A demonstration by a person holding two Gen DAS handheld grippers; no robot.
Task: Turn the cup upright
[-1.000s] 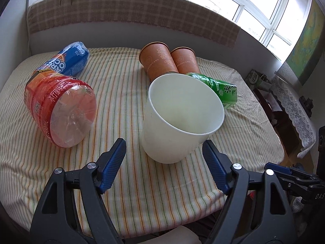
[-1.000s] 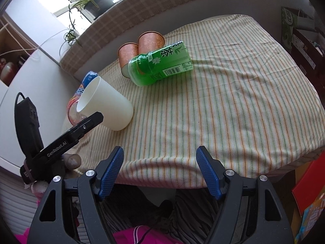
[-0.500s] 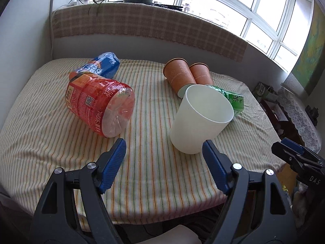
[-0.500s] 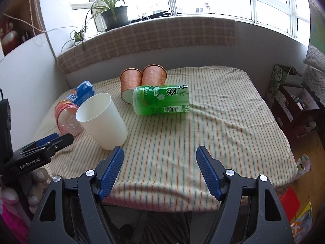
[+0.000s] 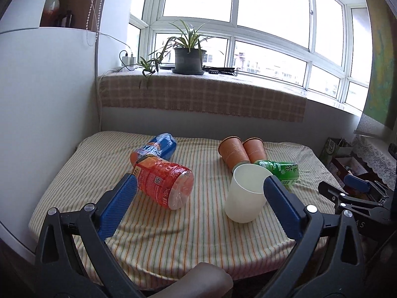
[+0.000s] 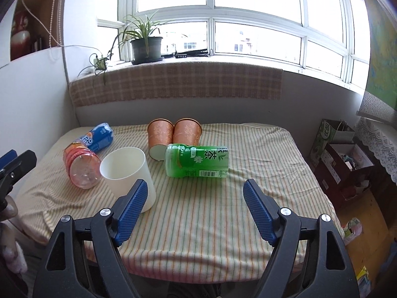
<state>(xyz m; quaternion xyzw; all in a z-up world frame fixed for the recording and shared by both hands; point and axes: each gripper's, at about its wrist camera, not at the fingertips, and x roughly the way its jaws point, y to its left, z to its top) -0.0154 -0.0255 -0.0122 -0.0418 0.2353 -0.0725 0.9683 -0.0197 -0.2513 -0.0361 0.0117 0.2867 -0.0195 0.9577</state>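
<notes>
Left wrist view: both tongs [image 5: 199, 195], spread and empty, have backed away; the white cup [image 5: 245, 193] stands upright, task seemingly done.

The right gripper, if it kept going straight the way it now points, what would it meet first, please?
Probably the green tea bottle, lying on its side on the striped tablecloth ahead of the open right gripper. The white cup stands left of that line, by the left finger; depth is uncertain.
</notes>
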